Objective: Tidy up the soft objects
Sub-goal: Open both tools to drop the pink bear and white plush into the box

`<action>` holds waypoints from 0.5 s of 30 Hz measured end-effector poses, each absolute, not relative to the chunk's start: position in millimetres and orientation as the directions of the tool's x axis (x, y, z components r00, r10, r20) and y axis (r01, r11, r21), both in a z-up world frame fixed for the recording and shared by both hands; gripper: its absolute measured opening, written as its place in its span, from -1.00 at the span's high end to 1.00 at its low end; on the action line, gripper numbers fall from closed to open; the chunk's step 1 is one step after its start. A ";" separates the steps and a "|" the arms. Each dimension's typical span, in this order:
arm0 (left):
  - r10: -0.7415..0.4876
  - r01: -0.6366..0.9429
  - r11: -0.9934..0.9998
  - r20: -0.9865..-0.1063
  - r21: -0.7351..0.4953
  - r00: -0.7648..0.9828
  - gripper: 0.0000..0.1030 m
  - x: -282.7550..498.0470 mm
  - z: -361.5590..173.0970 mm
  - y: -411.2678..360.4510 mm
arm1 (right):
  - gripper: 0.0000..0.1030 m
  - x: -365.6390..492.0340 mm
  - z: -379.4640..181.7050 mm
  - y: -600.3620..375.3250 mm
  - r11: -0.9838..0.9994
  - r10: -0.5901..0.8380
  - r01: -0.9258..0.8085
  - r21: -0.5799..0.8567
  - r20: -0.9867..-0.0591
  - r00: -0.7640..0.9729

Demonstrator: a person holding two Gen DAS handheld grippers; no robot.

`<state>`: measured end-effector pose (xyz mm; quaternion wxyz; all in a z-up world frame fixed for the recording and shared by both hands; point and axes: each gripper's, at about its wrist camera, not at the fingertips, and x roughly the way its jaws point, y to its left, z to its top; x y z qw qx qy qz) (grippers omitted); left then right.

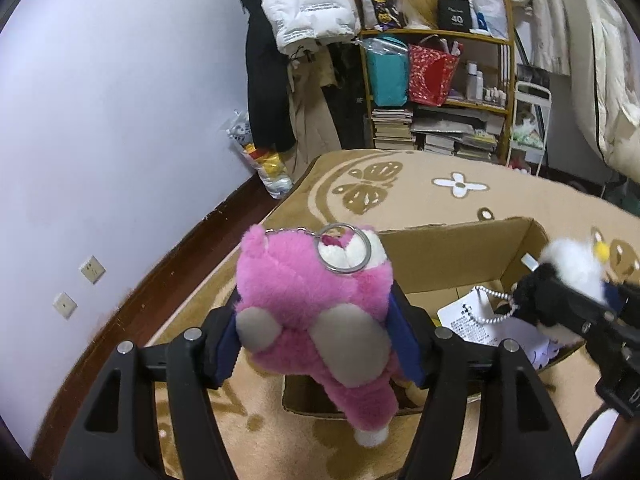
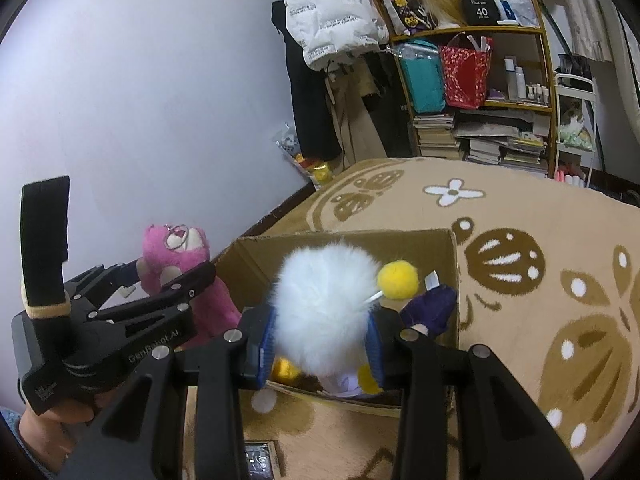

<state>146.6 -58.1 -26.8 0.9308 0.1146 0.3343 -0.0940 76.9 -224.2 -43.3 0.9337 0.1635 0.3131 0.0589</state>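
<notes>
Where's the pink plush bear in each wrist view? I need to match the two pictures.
Left wrist: pink plush bear fills centre-bottom, clamped in the left gripper.
Right wrist: same bear at left-middle, left of the white fluffy toy.
Shared landmark: the cardboard box on the rug.

A wooden shelf (image 1: 436, 92) stands against the far wall; a white puffer jacket (image 1: 308, 4) hangs just left of it, stacked books (image 1: 436, 132) fill its bottom.
</notes>
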 end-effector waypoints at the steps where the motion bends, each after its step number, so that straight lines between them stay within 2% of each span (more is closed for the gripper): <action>1: -0.109 0.248 0.960 -0.648 0.128 0.754 -0.26 148.1 -27.9 -55.8 | 0.21 77.9 -44.8 -224.1 0.940 0.212 -0.006 0.341 -0.571 0.793; 4: -0.133 0.247 0.966 -0.658 0.083 0.742 -0.38 150.5 -30.6 -49.3 | 0.18 79.2 -47.7 -224.6 0.940 0.209 0.000 0.340 -0.581 0.787; 6: -0.155 0.249 0.967 -0.655 0.053 0.740 -0.63 149.8 -28.8 -46.2 | 0.03 78.3 -47.9 -225.6 0.938 0.211 0.003 0.347 -0.578 0.788; 7: -0.155 0.247 0.968 -0.649 0.052 0.745 -0.67 149.3 -27.4 -46.2 | -0.11 77.5 -47.3 -225.5 0.937 0.213 0.003 0.350 -0.576 0.790; 8: -0.146 0.239 0.969 -0.637 0.062 0.757 -0.73 147.5 -25.1 -46.3 | -0.21 76.1 -46.7 -225.6 0.936 0.214 0.003 0.353 -0.573 0.791; 12: -0.099 0.226 0.966 -0.625 0.128 0.775 -0.88 145.2 -22.6 -49.3 | -0.34 74.6 -44.6 -227.5 0.934 0.207 0.014 0.356 -0.573 0.793; 14: -0.075 0.218 0.963 -0.623 0.156 0.778 -0.92 144.4 -22.3 -50.9 | -0.49 73.8 -44.4 -229.1 0.932 0.202 0.024 0.361 -0.573 0.794; 15: -0.067 0.216 0.962 -0.625 0.166 0.778 -0.97 144.3 -22.7 -51.4 | -0.50 73.6 -44.1 -229.8 0.931 0.200 0.027 0.363 -0.572 0.795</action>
